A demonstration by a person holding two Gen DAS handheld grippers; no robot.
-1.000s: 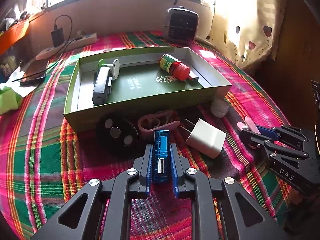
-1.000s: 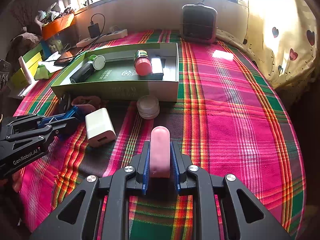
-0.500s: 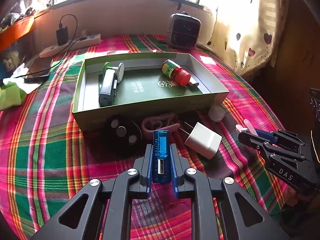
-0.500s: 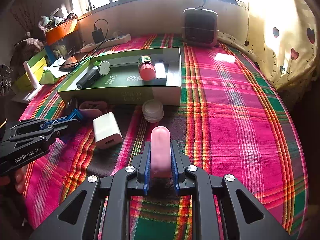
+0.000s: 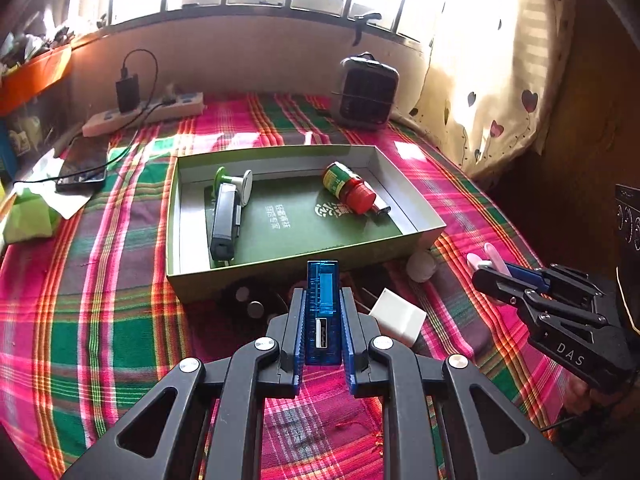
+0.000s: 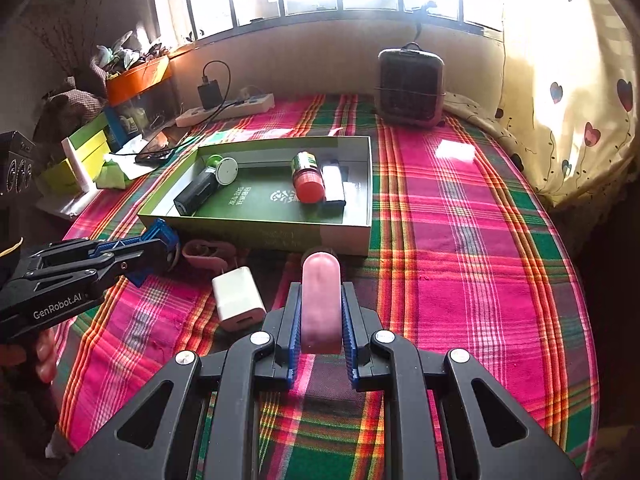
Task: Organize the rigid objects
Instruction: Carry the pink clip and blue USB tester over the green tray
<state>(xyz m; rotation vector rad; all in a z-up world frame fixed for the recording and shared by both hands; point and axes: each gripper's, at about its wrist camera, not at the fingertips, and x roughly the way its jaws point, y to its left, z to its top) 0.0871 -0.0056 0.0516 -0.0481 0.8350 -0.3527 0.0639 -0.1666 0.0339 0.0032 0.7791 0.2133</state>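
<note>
Holding a blue USB device (image 5: 322, 312) in closed jaws, the left gripper (image 5: 322, 332) hovers before the green tray (image 5: 424, 232); the right gripper (image 6: 321, 312) clamps a pink tube (image 6: 321, 300). Tray holds four items; a white charger (image 6: 238, 298) and other pieces lie outside on the plaid surface (image 6: 460, 260).

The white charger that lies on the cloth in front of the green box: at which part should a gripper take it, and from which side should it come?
Judging by its pose, grip the white charger across its two long flat sides, coming from above. It lies flat on the tablecloth with its prongs toward the green box, so avoid that end. Both grippers are already full.
</note>
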